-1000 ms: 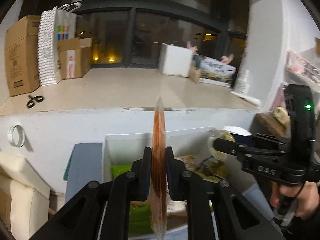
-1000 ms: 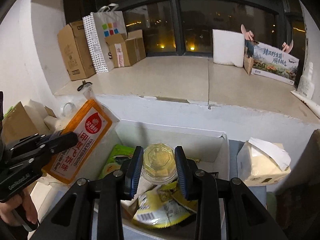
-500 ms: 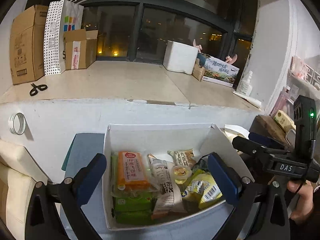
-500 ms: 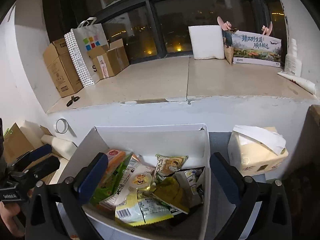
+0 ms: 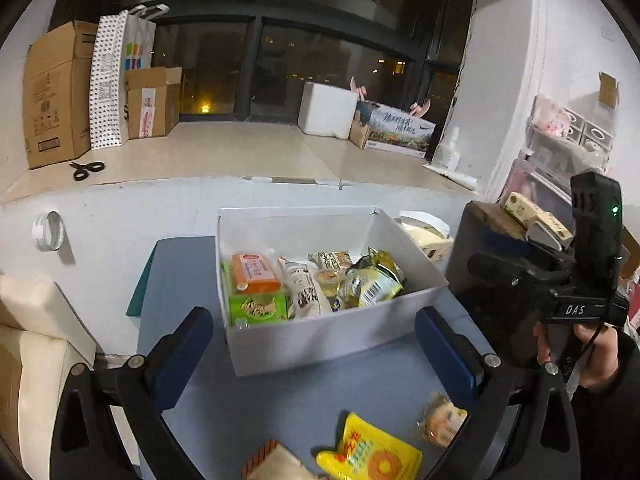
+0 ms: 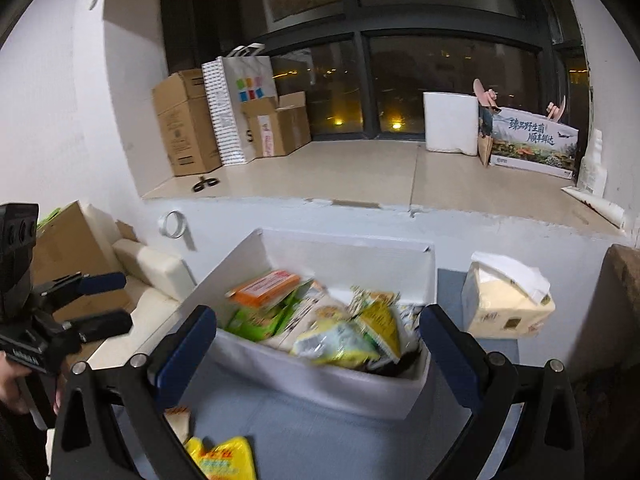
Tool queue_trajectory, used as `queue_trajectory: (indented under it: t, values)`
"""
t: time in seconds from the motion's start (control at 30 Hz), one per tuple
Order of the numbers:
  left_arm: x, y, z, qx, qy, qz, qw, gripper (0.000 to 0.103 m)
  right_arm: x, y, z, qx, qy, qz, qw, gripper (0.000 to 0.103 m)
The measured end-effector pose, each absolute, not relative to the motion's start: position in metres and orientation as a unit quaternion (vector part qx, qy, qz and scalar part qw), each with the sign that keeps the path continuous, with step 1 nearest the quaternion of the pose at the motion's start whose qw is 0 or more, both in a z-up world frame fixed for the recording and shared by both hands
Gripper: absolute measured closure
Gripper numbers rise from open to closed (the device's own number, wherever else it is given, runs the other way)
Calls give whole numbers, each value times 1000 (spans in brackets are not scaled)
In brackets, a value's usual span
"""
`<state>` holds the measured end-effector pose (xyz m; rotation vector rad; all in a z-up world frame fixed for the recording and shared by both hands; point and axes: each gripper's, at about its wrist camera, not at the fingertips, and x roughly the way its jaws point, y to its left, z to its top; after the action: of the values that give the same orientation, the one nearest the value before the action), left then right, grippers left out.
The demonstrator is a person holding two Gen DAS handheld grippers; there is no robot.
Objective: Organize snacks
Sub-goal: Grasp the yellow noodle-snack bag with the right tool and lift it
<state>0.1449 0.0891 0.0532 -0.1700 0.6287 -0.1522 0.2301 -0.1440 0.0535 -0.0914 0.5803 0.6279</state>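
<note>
The blue-grey tabletop (image 5: 280, 408) was carrying a white cardboard box (image 5: 320, 336) stuffed with snack packets, pushed up near the white ledge wall. In front of the box a yellow snack bag (image 5: 372, 460), a small round clear-wrapped pastry (image 5: 442, 420) and a striped-edge packet (image 5: 272, 462) lay loose on the surface. A cream tissue pack (image 6: 506, 308) sat just right of the box.

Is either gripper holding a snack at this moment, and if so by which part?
Nothing is held. The left gripper and right gripper both stand open and empty before the white box.
</note>
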Motion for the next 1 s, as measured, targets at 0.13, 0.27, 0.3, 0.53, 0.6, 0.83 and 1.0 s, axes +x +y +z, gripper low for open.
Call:
queue_trajectory:
  t: [0.13,0.27,0.3,0.53,0.6,0.83,1.0]
  values:
    - [114,97,56,-95,297,-72,947,0,199,-146,52,-36,286,306,907,0]
    - [85,110,57,-115,293,-69,947,0,179,-146,38,-22,315,324,892,0]
    - [76,113,57,-121,289,-65,948,0,173,-145,31,-14,330,333,883,0]
    - [36,109,46,-111,290,-56,949,0,134,-115,-47,-70,398,345,847,0]
    - [32,106,38,-109,298,-52,947,0,122,-97,-72,-118,405,340,841,0]
    - [30,107,15,-114,324,-44,938,0,124,-59,-112,-188,418,336,823,0]
    - [32,113,5,-123,337,-34,933,0,143,-50,-121,-191,434,330,816,0]
